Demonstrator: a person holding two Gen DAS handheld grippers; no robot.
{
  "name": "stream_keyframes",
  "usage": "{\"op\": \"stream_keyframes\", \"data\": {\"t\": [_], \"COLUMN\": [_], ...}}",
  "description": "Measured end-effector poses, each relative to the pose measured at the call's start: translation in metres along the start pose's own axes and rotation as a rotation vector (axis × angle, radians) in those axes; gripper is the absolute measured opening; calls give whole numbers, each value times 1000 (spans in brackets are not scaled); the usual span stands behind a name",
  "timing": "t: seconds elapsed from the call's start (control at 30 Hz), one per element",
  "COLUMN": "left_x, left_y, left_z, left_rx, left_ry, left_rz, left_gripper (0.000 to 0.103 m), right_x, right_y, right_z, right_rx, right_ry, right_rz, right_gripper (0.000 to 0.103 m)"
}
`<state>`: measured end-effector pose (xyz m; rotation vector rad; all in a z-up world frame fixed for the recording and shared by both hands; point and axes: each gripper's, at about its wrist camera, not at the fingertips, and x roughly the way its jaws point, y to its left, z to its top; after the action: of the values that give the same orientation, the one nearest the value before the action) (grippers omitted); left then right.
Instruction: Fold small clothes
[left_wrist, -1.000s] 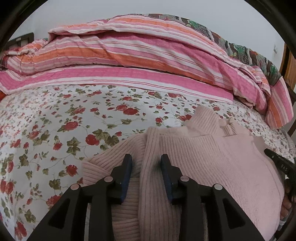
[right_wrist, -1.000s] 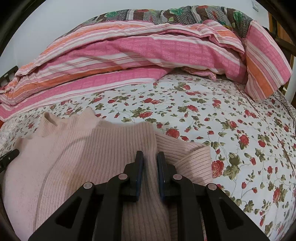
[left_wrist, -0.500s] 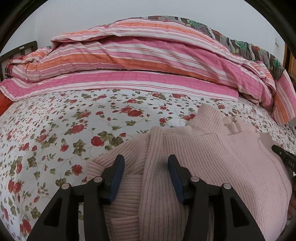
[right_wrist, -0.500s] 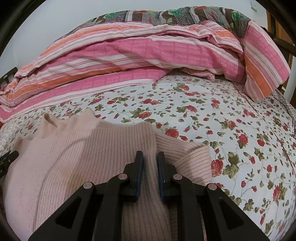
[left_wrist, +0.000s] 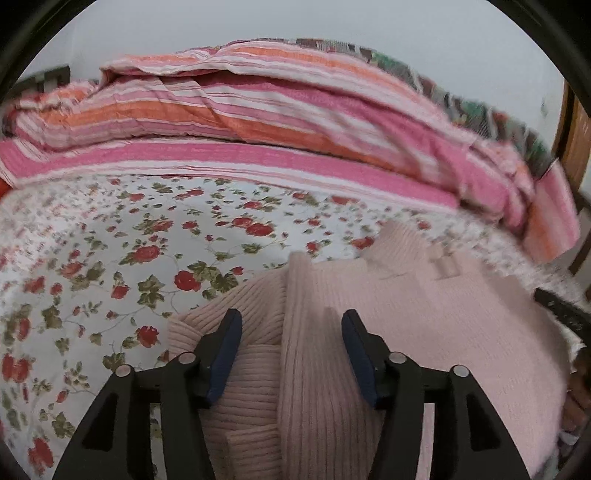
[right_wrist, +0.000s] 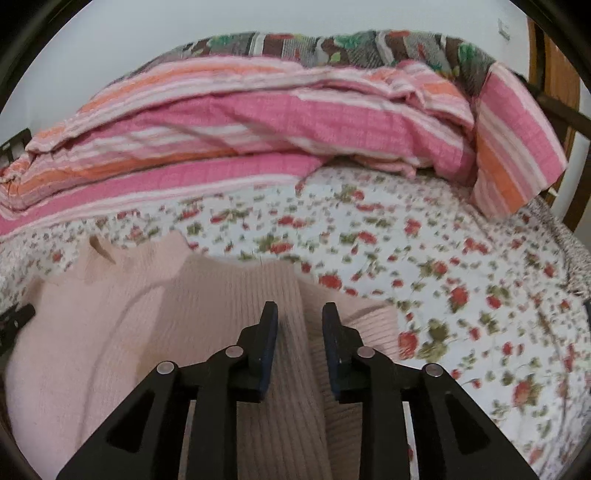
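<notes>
Room: a bed (left_wrist: 110, 258) with a rose-print sheet fills both views, a striped pink and orange quilt (left_wrist: 258, 122) bunched along the upper part of each frame, a plain pale wall above.
Sweater: a pale pink ribbed sweater (left_wrist: 424, 325) lies flat on the sheet in the lower centre of both views, collar toward the quilt.
Folds done: in the left view the sleeve side is turned in over the body, leaving a long ridge down the lower middle; the right view shows the same on its side. Both side folds look finished.
Folds left: I judge the bottom-to-collar fold is not yet made, since the collar and full body length lie exposed.
Left claw (left_wrist: 291, 354): fingers wide apart, straddling the folded ridge, gripping nothing.
Right claw (right_wrist: 300, 343): fingers apart with a moderate gap, ribbed knit visible between them, no grip.
Change, left: a second ago its fingers stood narrower around the ridge; they have spread steadily.
Change, right: half a second ago its fingers were nearly together on the fold; now they have let go, and the view is motion-blurred.
Other claw tips: each shows as a dark tip at the far edge of the opposite view.
</notes>
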<state>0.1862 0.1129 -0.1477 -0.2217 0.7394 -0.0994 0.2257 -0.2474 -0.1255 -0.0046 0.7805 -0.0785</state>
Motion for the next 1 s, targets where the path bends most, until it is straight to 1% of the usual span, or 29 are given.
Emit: {"op": "stream_keyframes", "data": {"t": [0.03,0.07,0.1,0.17,0.23,0.27,0.3,0.33,0.37,0.4,0.43,0.5,0.6,0.7,0.83,0.9,1.0], "left_x": [-3,-6,-12,-19,-24,-27,-28,-30,-33,-36,-39,-43,-54,-61,-73,-77,-83], "left_y": [5,9,17,26,32,35,37,41,45,49,54,62,67,67,68,66,65], "left_z": [1,2,3,4,5,5,4,0,-4,-8,-14,-22,-31,-38,-48,-53,-61], "left_rx": [-22,-41,-74,-102,-93,-79,-71,-66,-69,-77,-92,-112,-99,-91,-91,-88,-110], "left_ry": [-2,-5,-15,-25,-26,-28,-27,-21,-19,-19,-12,-3,-15,-15,-12,-9,3], "left_rz": [-15,-25,-40,-54,-23,12,35,67,72,62,44,20,2,-30,-107,-135,-182], "left_gripper": [57,58,60,61,67,67,67,67,67,67,67,67,67,67,67,67,67], "right_x": [-5,-11,-13,-17,-15,-11,-5,2,11,19,23,33,47,54,60,59,53], "right_y": [4,13,20,44,65,77,88,98,107,114,117,123,127,131,129,129,131], "right_z": [3,6,8,7,3,0,-4,-9,-13,-15,-16,-11,-3,1,4,3,0], "right_rx": [6,15,16,-10,-43,-63,-87,-112,-141,-163,-174,-185,-177,-169,-155,-147,-159], "right_ry": [5,22,38,67,101,124,146,166,182,182,171,178,199,208,205,198,178], "right_rz": [32,91,131,237,305,329,331,313,271,232,215,190,168,153,157,155,138], "right_gripper": [31,33,34,34,34,34,34,34,34,34,35,35,35,35,36,36,36]}}
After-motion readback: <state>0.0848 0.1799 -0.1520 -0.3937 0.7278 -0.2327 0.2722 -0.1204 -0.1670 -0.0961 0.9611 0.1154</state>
